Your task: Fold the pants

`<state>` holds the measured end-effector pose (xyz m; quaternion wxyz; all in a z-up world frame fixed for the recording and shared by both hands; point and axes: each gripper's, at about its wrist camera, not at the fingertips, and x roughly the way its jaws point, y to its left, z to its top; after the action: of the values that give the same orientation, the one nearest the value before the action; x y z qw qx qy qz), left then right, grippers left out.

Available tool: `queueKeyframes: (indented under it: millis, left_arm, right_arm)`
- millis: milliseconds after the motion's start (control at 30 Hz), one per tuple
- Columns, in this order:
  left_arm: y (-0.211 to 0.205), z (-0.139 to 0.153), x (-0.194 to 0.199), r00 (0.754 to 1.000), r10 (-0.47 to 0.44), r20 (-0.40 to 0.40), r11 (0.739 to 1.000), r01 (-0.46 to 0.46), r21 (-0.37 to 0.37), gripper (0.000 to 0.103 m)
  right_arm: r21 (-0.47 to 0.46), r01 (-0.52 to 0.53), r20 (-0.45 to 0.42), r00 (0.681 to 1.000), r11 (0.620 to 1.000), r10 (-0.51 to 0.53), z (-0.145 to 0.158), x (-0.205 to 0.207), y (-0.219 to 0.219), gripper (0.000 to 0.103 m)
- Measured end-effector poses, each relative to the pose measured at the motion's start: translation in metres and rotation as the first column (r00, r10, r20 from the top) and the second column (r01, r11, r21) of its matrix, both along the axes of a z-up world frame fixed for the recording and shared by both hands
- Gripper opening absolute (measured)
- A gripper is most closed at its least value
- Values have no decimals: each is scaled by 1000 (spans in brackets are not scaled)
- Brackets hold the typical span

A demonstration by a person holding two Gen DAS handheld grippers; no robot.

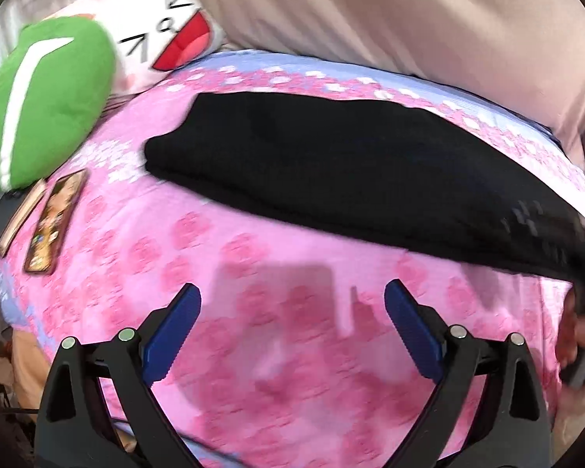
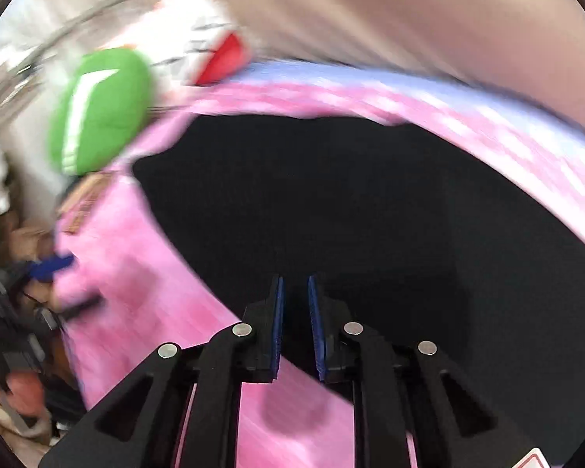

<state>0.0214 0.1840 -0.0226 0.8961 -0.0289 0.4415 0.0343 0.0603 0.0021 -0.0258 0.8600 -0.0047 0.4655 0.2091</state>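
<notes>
Black pants: a soft black fabric garment (image 1: 331,163), already doubled into a long flat bundle, lying across the bed with its far long edge near the lilac border.
Bed cover: pink floral sheet with a lilac edge (image 1: 253,351); the pants rest directly on it.
Left claw: (image 1: 292,312) spread wide over bare sheet just beside the near edge of the pants, gripping nothing.
Right claw: (image 2: 294,296) blue pads (image 2: 279,323) drawn nearly together with a narrow gap showing; it sits over the near edge of the pants, but blur and black-on-black hide whether any cloth is pinched.
Nearby clutter: green plush cushion with a white stripe (image 1: 46,105), white cartoon-face pillow with a red mouth (image 1: 167,35) and a phone with a lit screen (image 1: 54,226), all apart from the pants at the far-left end.
Step in hand (judged): tidying or taking the next fold of the bundle.
Doing it well: take both layers at the end, one claw at each corner, lift low, carry the end straight over so edges line up, then smooth outward.
Risk: catching the sheet along with the cloth, or dragging the layers askew.
</notes>
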Motion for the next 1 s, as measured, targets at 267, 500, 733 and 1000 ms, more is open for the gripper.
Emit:
queueKeyframes:
  millis: [267, 500, 733, 1000]
  left_arm:
    - [-62, 2, 32, 996, -85, -5, 992, 85, -89, 93]
    - [-83, -4, 43, 997, -70, -30, 995, 68, -75, 93]
    - [-84, -8, 51, 998, -52, -44, 997, 49, -55, 93]
    - [-94, -4, 52, 998, -62, -30, 998, 61, -34, 93]
  right_arm:
    - [-30, 120, 73, 990, 992, -118, 7, -55, -75, 28]
    - [-51, 85, 57, 995, 995, -82, -13, -45, -82, 19]
    - [-47, 65, 18, 998, 997, -65, -17, -63, -85, 1]
    - [-45, 660, 268, 731, 750, -627, 59, -133, -291, 51]
